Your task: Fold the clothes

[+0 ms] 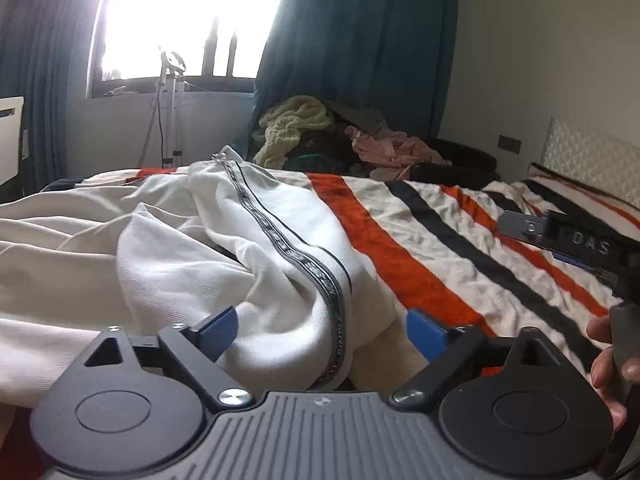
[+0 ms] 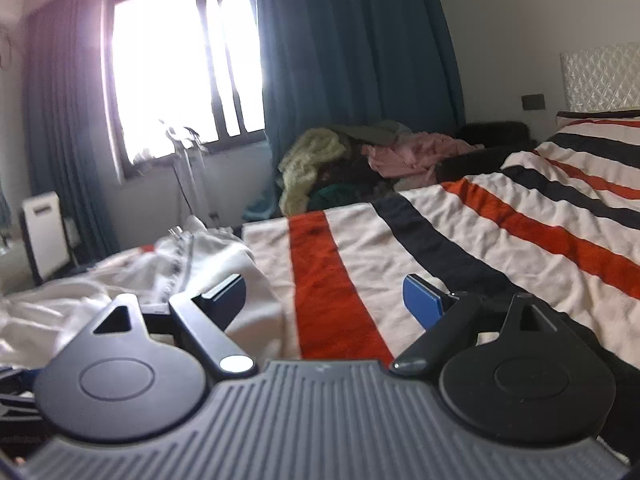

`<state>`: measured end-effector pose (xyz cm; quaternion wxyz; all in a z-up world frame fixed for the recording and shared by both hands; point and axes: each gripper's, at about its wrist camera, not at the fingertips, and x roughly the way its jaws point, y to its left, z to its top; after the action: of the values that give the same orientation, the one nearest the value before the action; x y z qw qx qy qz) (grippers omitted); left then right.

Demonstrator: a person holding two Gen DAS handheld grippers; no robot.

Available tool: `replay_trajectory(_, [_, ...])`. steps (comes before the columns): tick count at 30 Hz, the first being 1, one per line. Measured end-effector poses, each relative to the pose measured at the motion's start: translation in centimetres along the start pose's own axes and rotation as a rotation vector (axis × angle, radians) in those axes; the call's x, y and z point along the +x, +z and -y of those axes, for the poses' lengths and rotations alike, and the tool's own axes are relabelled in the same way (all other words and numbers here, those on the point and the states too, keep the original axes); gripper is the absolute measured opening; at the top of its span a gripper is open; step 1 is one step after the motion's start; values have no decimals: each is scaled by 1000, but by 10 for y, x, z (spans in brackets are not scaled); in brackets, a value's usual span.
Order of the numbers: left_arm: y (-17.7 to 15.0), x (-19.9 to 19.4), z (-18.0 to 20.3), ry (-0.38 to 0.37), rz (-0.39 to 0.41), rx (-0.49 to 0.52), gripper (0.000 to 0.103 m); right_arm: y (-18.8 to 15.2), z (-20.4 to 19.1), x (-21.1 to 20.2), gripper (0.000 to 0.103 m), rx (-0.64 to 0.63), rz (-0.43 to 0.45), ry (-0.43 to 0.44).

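Striped in orange, black and cream, the bed cover [image 2: 440, 240] spreads toward teal curtains [image 1: 352, 60] and a bright window [image 1: 180, 20]. A white garment [image 1: 180, 248] with a grey patterned band lies bunched on the bed's left part. The left gripper [image 1: 322, 330] stands wide, a fold of that garment lying loose between its fingers. The right gripper [image 2: 324, 300] is also wide, empty over the stripes. More clothes [image 1: 320, 136] are piled beyond the bed.

Your left gripper [image 1: 322, 330] has its jaws spread wide, pads pressing nothing. Your right gripper [image 2: 324, 300] also gapes; your right hand [image 1: 606, 364] sits at three o'clock.
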<state>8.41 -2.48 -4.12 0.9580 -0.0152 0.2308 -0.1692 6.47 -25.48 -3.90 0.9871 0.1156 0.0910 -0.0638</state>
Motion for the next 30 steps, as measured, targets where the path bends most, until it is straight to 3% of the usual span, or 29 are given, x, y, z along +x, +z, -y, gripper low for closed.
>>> replay_trajectory(3, [6,-14,-5,15,26,-29,102,2,-5,-9,87,-16,41,13])
replay_trajectory(9, [19,-35,-23,48,58,-114,103,-5,-17,-10,87,-51,10,27])
replay_trajectory(14, [30,-47,-28,154,106,-106,103,-9,-22,-6,86,-55,-45,30])
replay_trajectory(19, [38,-57,-39,238,119,-131,103,6,-30,7,84,-103,-85,106])
replay_trajectory(23, [41,-56,-51,233,92,-154,103,28,-44,38,84,-163,-121,156])
replay_trajectory(30, [39,-40,-74,214,102,-197,103,57,-110,169,74,-217,-383,281])
